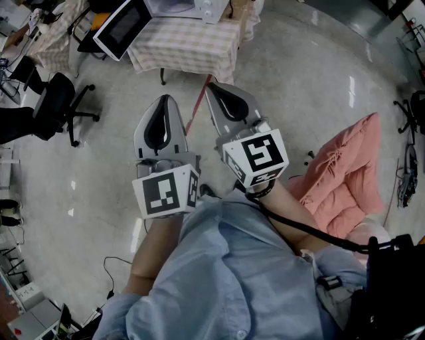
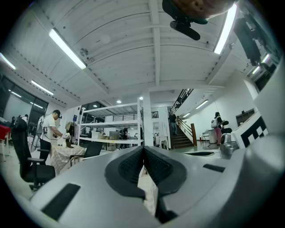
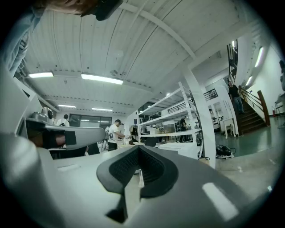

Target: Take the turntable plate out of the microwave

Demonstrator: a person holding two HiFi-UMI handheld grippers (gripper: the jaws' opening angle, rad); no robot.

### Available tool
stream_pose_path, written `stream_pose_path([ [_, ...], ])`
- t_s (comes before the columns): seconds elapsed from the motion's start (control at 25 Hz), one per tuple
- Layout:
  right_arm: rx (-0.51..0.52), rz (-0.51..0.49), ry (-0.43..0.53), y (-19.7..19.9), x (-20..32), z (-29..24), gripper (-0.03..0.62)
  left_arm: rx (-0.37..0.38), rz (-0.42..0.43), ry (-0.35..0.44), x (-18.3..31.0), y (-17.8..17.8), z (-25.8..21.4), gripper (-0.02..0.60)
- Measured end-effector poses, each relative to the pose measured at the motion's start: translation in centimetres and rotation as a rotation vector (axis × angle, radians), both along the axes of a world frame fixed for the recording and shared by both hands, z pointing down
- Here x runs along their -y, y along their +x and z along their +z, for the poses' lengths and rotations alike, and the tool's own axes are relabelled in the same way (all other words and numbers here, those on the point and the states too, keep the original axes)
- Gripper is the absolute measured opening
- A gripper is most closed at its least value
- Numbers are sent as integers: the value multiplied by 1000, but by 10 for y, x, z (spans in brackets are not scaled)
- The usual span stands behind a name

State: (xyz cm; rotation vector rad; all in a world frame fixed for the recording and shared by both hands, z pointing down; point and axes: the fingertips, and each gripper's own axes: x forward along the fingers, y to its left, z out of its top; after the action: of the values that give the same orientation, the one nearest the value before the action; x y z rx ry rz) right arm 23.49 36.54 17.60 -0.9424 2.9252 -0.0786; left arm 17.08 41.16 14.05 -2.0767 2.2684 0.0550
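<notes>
One cloth-covered table (image 1: 189,53) at the far side of the floor (image 1: 319,86) carries one white microwave (image 1: 182,6) with its door (image 1: 121,28) swung open, well apart from both grippers; the turntable plate cannot be made out. Two grippers are held level, side by side above the floor: the left gripper (image 1: 164,101) and the right gripper (image 1: 211,86), each with its jaws pressed together on nothing.
</notes>
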Motion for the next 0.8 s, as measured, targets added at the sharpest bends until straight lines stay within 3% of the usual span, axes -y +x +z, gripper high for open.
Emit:
stream_pose_path([
  [0.36, 14, -16, -9, 13, 0, 6, 0, 5, -9, -2, 0, 16, 6, 8],
  [0.6, 52, -44, -70, 32, 7, 8, 1, -11, -11, -41, 8, 37, 11, 8],
  [0.8, 79, -67, -95, 36, 12, 8, 2, 23, -33, -72, 11, 44, 11, 8],
])
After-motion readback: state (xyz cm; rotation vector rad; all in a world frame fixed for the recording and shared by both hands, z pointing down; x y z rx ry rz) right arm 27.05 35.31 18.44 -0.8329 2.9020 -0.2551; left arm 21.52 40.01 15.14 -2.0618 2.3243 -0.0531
